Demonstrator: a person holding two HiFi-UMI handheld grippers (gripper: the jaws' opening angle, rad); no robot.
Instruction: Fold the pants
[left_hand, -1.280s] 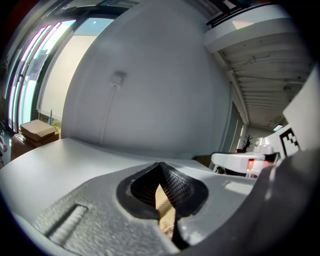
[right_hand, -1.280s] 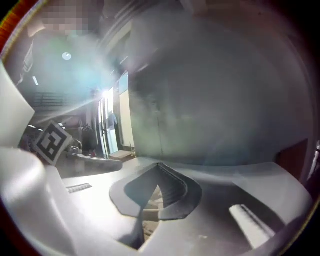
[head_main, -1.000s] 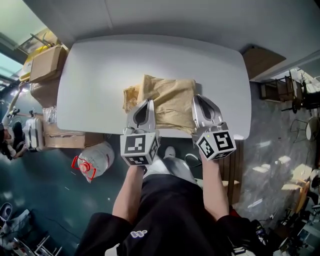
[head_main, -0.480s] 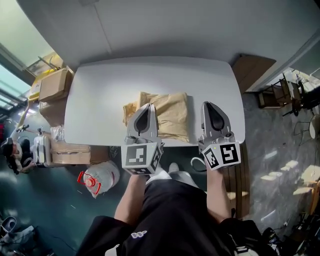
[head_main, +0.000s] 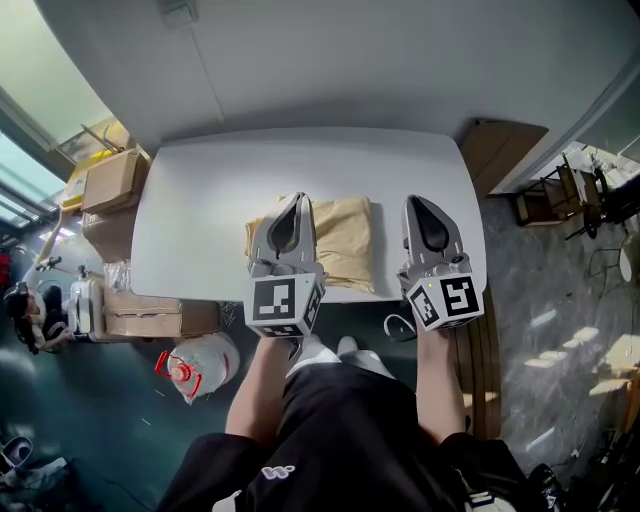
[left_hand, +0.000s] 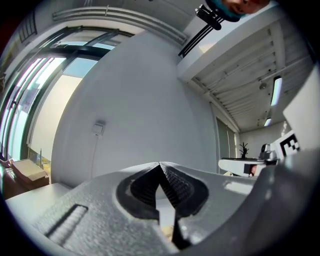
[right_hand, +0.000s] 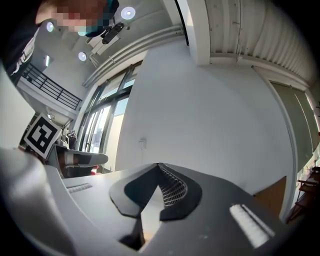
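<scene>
Folded pants (head_main: 345, 250) on the table (head_main: 200, 200)
Left gripper (head_main: 297, 198) and right gripper (head_main: 420, 201) hang above it, jaws pressed together on nothing, since the folding looks done.

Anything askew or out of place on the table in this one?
Only slightly: the folded pants sit near the front edge of the table, and a strip of fabric pokes out past the fold's left side, so the bundle isn't square. Nothing spilled or damaged.

No readable text. Left cube (head_main: 284, 304) and right cube (head_main: 445, 298) carry only square markers. White logo (head_main: 272, 468) on black top (head_main: 340, 430): illegible.
</scene>
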